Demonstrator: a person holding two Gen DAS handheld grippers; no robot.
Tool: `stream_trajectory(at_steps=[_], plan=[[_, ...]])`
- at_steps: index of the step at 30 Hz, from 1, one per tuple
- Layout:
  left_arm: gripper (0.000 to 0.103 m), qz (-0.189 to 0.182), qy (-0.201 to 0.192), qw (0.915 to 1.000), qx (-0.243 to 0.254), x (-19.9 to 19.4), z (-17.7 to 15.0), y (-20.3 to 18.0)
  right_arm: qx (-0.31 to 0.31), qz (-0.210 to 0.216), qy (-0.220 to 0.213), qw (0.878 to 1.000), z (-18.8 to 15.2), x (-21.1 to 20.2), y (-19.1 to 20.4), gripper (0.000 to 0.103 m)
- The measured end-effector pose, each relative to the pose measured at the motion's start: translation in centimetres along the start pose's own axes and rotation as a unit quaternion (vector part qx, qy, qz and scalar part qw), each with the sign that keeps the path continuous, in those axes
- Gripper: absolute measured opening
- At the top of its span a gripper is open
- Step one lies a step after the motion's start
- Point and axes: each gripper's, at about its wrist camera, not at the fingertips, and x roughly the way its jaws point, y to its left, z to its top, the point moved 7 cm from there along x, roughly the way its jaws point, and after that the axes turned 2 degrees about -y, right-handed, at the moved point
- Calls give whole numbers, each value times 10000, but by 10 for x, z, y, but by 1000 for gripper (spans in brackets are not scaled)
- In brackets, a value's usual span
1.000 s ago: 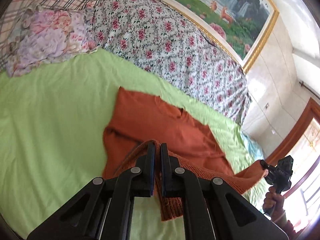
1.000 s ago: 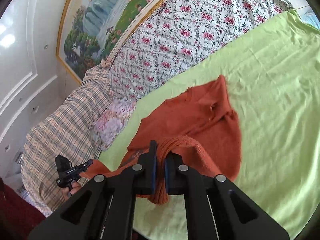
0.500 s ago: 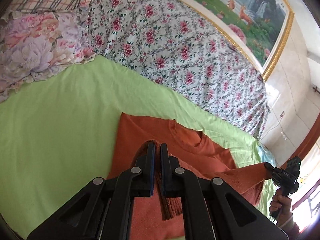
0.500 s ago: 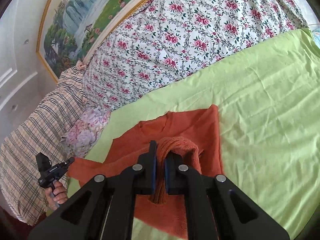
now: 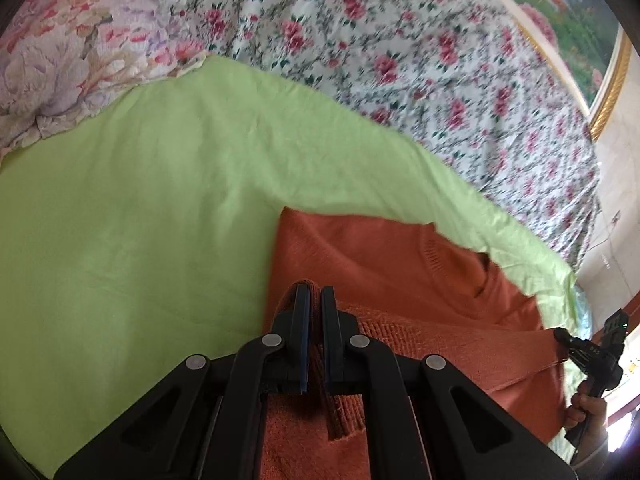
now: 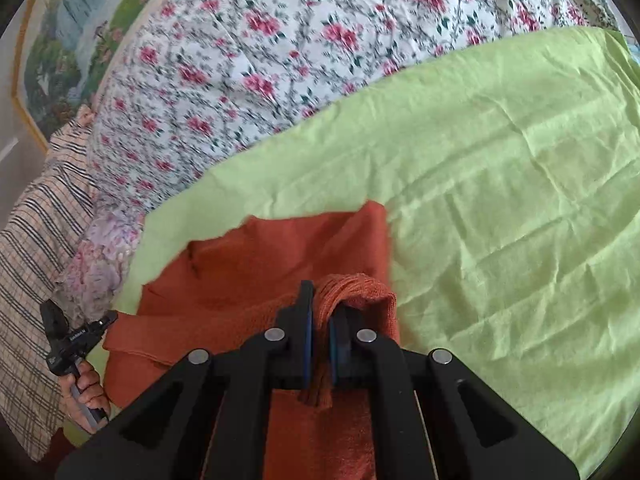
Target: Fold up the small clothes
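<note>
A rust-orange knit sweater lies on a light green sheet, neck end towards the floral bedding. My left gripper is shut on a fold of the sweater's ribbed hem, low over its left side. My right gripper is shut on the other end of the hem, knit bunched over its fingers, above the sweater. The hem stretches between both. Each gripper shows in the other's view: the right gripper and the left gripper.
A white quilt with pink flowers runs along the far side of the green sheet. A pale floral pillow and a plaid blanket lie at the left. A framed landscape painting hangs behind.
Both grippers have carried the held hem forward and down over the sweater towards its neck end. The sweater now lies doubled under them. Both stay shut.
</note>
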Motion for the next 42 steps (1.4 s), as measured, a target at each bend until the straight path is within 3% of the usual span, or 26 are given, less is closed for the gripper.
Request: stream_trajectory(at_steps=[6,10,11,14,18,21,23,29,33,36,38,42], plan=[[10,55,331,9993,-163,16,-12,11,149,-129,165,9997,-6,10,-10,9],[13,-143,432,9983,-364,-10,-27,9,207,-190,-56,9996,-7,-16,-10,28],[13,-201,433,9984,-297,-19,-33,3,175,-189,-141,9996,-9,-24,-8,33],[13,-437,522,9973,268,-40,-60,-33,62,53,-276,9996,-23,-47,12,33],[19,-1058,979,9836,1083,-40,-101,-98,-692,713,362,9944,-62,-37,67,33],[19,-1023,1320,9710,1711,-19,-123,-130,-1296,1126,1167,9782,-96,-11,102,33],[19,-868,1435,9690,1815,-2,-125,-134,-1669,1077,1453,9692,-109,5,111,33],[17,-727,1380,9776,1411,25,-84,-116,-1808,423,1544,9704,-93,32,87,33],[17,-516,1211,9859,1037,43,-47,-96,-1406,-120,980,9851,-53,37,66,33],[18,-93,1018,9932,556,57,-17,-72,-941,-578,448,9929,-26,37,43,33],[25,212,833,9961,189,60,0,-49,-430,-835,122,9955,-10,31,22,33],[25,265,594,9966,-509,52,13,-11,193,-676,-254,9972,-2,9,7,33]])
